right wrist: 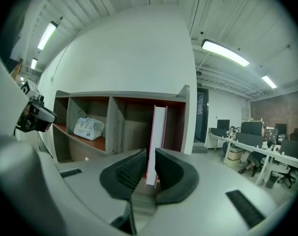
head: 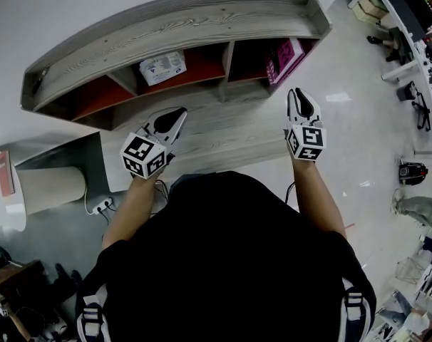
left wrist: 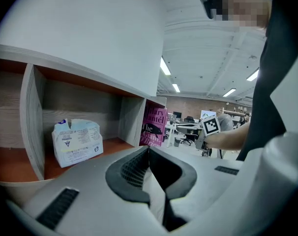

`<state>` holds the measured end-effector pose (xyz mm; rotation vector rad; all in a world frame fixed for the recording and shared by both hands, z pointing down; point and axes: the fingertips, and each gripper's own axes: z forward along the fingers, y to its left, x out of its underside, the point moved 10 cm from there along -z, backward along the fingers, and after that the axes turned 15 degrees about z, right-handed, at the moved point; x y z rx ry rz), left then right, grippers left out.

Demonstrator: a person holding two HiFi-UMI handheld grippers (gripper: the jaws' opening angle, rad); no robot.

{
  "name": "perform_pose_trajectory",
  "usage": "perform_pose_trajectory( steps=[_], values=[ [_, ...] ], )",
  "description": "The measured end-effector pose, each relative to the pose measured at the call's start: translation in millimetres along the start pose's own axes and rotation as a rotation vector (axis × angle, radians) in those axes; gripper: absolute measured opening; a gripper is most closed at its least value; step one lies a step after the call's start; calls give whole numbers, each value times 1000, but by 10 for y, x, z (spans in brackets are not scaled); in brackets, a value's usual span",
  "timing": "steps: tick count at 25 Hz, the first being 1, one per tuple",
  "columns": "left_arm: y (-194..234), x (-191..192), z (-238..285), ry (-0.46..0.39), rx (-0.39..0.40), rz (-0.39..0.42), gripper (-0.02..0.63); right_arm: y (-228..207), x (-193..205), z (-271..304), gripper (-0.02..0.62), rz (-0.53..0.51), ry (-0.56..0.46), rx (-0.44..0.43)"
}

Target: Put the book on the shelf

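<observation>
The book (head: 286, 57), with a pink cover, stands upright in the right compartment of the grey wooden shelf (head: 202, 27). In the right gripper view the book (right wrist: 159, 132) shows its white page edge straight ahead, beyond the jaws. My right gripper (head: 299, 92) hangs just in front of that compartment, shut and empty, apart from the book. My left gripper (head: 179, 112) is shut with nothing in it, in front of the middle compartment. The left gripper view shows the book (left wrist: 154, 127) leaning by the divider.
A white tissue pack (head: 162, 68) lies in the middle compartment. The left compartment holds nothing visible. A beige cylinder (head: 52, 187) and a power strip (head: 102, 205) sit on the floor at left. Office desks (right wrist: 247, 146) and chairs stand to the right.
</observation>
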<state>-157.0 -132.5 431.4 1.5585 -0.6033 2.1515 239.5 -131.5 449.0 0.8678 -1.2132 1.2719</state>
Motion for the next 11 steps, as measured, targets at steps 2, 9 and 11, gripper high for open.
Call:
perform_pose_trajectory(
  steps=[2, 9, 11],
  values=[
    [-66, -7, -24, -4, 0, 0, 20, 16, 2, -69, 66, 2, 8, -3],
    [-284, 50, -110, -2, -12, -13, 20, 74, 35, -327, 66, 12, 1, -27],
    [-355, 65, -130, 0, -11, -14, 20, 81, 53, -405, 66, 20, -2, -28]
  ],
)
